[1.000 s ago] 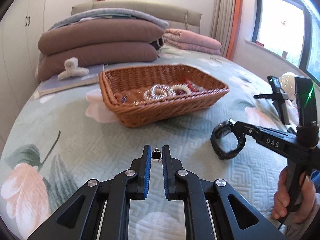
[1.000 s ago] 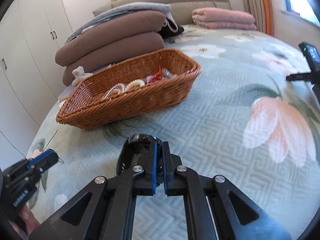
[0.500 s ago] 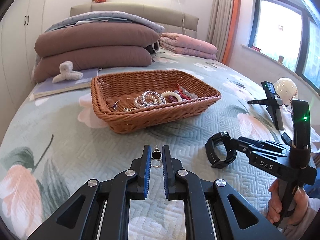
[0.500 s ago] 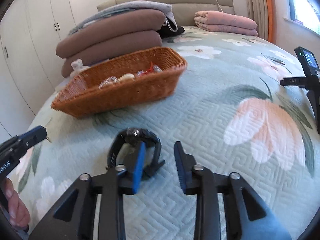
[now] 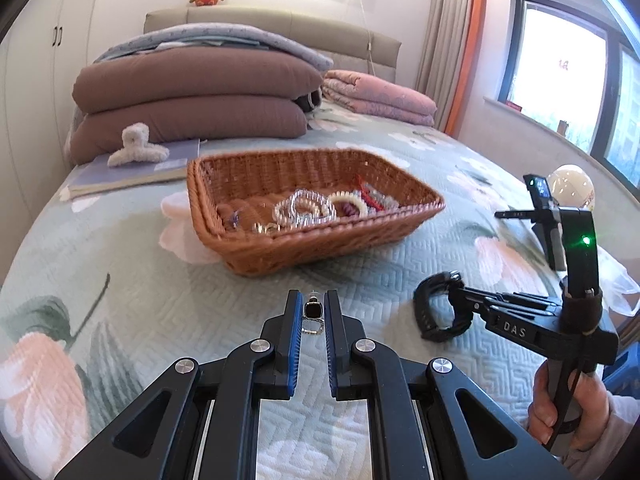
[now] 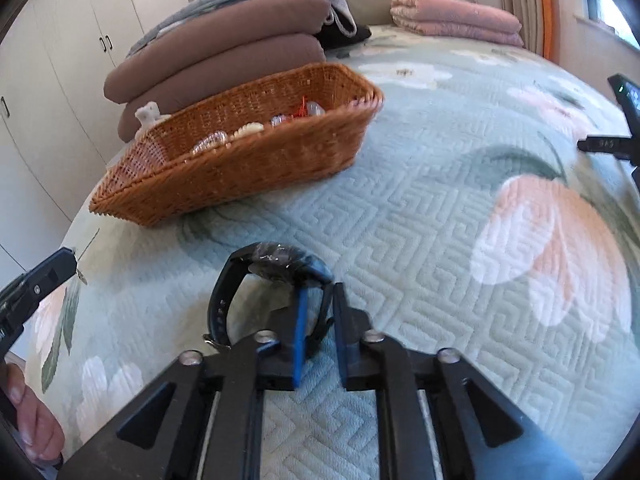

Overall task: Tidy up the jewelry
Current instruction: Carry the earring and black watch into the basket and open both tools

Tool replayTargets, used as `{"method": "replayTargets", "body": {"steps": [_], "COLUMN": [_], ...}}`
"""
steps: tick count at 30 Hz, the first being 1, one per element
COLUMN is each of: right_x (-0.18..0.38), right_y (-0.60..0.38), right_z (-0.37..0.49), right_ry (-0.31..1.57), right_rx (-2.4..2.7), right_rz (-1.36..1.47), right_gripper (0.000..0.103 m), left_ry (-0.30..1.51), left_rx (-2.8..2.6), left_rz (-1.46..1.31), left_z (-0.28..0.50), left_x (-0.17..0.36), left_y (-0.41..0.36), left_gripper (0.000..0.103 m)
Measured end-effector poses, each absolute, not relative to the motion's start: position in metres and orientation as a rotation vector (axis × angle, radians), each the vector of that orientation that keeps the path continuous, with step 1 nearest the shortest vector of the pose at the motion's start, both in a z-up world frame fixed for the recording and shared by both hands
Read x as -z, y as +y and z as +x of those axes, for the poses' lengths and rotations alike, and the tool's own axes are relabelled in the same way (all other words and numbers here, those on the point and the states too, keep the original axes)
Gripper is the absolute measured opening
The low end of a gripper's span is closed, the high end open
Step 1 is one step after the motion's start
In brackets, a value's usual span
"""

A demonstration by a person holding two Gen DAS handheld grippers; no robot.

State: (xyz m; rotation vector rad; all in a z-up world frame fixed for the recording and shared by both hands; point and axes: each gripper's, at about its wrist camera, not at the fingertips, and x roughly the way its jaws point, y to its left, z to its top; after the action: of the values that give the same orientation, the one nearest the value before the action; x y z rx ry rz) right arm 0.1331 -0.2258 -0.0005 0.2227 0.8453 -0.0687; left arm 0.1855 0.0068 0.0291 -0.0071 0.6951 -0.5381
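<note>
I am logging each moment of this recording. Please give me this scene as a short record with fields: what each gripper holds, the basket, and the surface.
left gripper: shut on a small earring with a black stone
right gripper: shut on the strap of a black watch
watch position: at the bed surface; cannot tell whether it is lifted
basket: wicker, on the bed beyond both grippers
basket contents: bead bracelets, clear and white, and some red pieces
surface: quilted floral bedspread
items left outside basket: earring and watch
</note>
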Motion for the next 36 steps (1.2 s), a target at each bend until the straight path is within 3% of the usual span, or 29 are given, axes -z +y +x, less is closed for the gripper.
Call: {"method": "replayTargets", "body": {"steps": [11,17,30,31,32,36], "right_x": [-0.058,-0.090,-0.056,-0.052,-0.051,-0.047], "right_y": [-0.232,-0.237,-0.231,-0.230,-0.228,-0.226], "right_z": [0.142,0.188,0.304,0.306,0.309,0.313], "right_ry": [0.686,0.622,0.760,0.771,0.780,0.806], "right_rx": [0.049,0.030,0.036,0.037,0.037,0.040], "right_rz": [0.195,0.193,0.162,0.153,0.143,0.114], "right_gripper": [0.011,0.011,0.010,0.002,0.001,0.001], "left_ry": [0.580,0.582,0.699,0.709,0.717,0.739], "left_rx": [0.528,0.548,0.536,0.535,0.534,0.534], "left_rz": [0.015,-0.034,0.000,0.000,0.001,-0.005], "left_z": [0.219,0.270,0.341,0.342,0.343,0.345], "left_x": [-0.077,-0.088,-0.031,-0.026,-0.022,-0.011], "left_y": [0.003,-0.006,-0.044,-0.045,-0.045,-0.046], "left_gripper": [0.010,0.010,0.010,0.010,0.010,0.010]}}
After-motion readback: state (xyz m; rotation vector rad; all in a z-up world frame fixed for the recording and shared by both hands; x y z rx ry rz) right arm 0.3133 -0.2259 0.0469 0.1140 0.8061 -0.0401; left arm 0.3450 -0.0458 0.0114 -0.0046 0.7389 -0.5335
